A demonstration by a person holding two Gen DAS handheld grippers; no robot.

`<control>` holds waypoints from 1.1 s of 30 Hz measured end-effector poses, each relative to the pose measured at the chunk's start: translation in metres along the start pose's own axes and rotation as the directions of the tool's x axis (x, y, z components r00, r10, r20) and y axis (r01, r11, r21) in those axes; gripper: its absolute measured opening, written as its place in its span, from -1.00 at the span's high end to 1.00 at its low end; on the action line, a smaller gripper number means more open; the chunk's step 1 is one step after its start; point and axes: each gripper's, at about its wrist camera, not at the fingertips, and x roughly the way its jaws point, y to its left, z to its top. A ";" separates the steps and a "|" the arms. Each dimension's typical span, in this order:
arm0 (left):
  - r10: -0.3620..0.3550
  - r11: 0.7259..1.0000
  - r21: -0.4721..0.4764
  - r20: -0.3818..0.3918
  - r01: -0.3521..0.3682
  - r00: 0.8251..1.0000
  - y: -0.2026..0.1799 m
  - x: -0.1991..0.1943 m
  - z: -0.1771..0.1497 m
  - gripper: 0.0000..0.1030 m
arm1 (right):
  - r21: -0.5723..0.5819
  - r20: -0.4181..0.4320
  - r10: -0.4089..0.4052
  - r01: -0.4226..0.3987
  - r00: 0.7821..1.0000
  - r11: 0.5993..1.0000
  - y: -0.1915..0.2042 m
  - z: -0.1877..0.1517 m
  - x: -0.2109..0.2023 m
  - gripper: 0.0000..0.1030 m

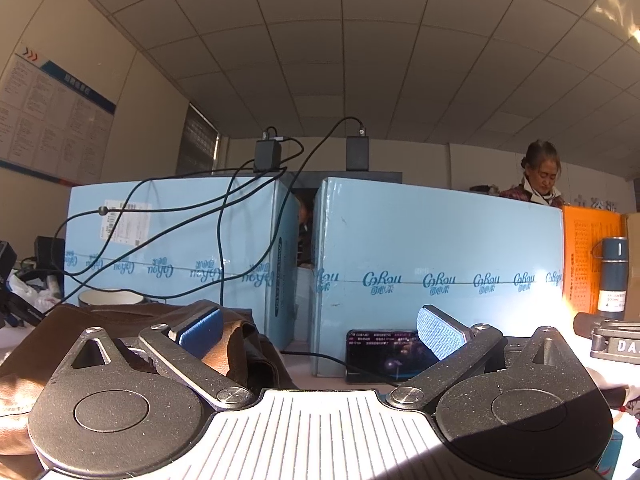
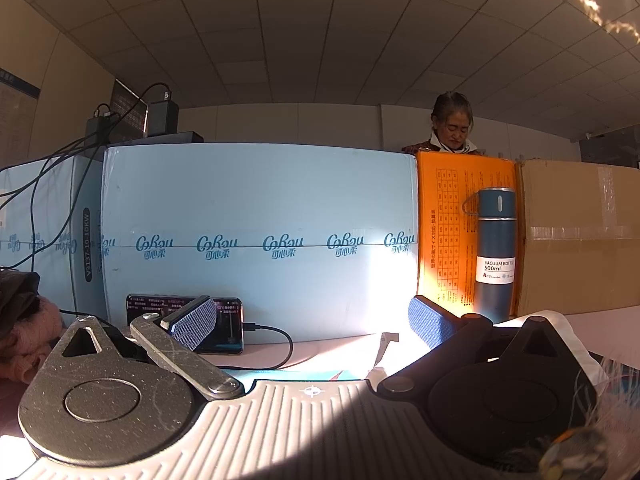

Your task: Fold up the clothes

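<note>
A brown garment [image 1: 60, 336] lies crumpled on the table at the left of the left wrist view, partly under my left finger. My left gripper [image 1: 318, 330] is open and empty, low over the table, its left pad [image 1: 200, 334] just above the brown cloth. My right gripper [image 2: 312, 326] is open and empty, low over the table. A pink knitted garment [image 2: 24, 344] with a dark one [image 2: 18, 292] on it sits at the far left of the right wrist view. White cloth [image 2: 560, 324] shows behind my right finger.
Light blue cartons [image 1: 440, 248] [image 2: 260, 236] stand close ahead like a wall. A phone [image 2: 228, 324] [image 1: 380, 356] on a cable leans against them. A blue vacuum bottle [image 2: 494, 252], an orange box [image 2: 448, 228] and a brown carton [image 2: 580, 236] stand right. A bowl [image 1: 110, 298] and cables sit left. A person [image 2: 450, 124] stands behind.
</note>
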 end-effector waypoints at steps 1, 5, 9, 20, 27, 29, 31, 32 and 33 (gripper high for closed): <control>-0.003 1.000 0.002 0.003 0.003 1.000 -0.001 0.000 0.000 -1.00 | -0.001 0.001 0.000 0.000 1.000 1.000 0.000 0.000 0.000 -1.00; -0.004 1.000 0.004 0.003 0.004 1.000 -0.001 0.000 0.000 -1.00 | -0.007 0.003 0.000 0.000 1.000 1.000 0.002 0.001 0.000 -1.00; -0.006 1.000 0.004 0.003 0.006 1.000 -0.001 -0.001 0.000 -1.00 | -0.010 0.006 0.001 -0.001 1.000 1.000 0.002 0.001 0.000 -1.00; -0.008 1.000 0.002 -0.001 0.008 1.000 0.000 -0.001 -0.001 -1.00 | -0.010 0.006 0.002 -0.001 1.000 1.000 0.001 0.000 0.000 -1.00; -0.008 1.000 0.003 -0.003 0.008 1.000 -0.001 0.000 -0.001 -1.00 | -0.010 0.007 0.002 -0.002 1.000 1.000 0.001 0.001 0.000 -1.00; -0.008 1.000 0.003 -0.002 0.008 1.000 -0.001 -0.001 -0.001 -1.00 | -0.010 0.006 0.002 -0.002 1.000 1.000 0.001 0.001 0.000 -1.00; -0.008 1.000 0.004 -0.002 0.008 1.000 -0.001 0.000 -0.001 -1.00 | -0.010 0.006 0.002 -0.002 1.000 1.000 0.001 0.001 0.000 -1.00; -0.008 1.000 0.003 -0.002 0.008 1.000 -0.001 -0.001 -0.001 -1.00 | -0.010 0.006 0.002 -0.002 1.000 1.000 0.001 0.001 0.000 -1.00; -0.008 1.000 0.003 -0.002 0.009 1.000 -0.001 0.000 -0.001 -1.00 | -0.010 0.006 0.002 -0.002 1.000 1.000 0.001 0.001 0.000 -1.00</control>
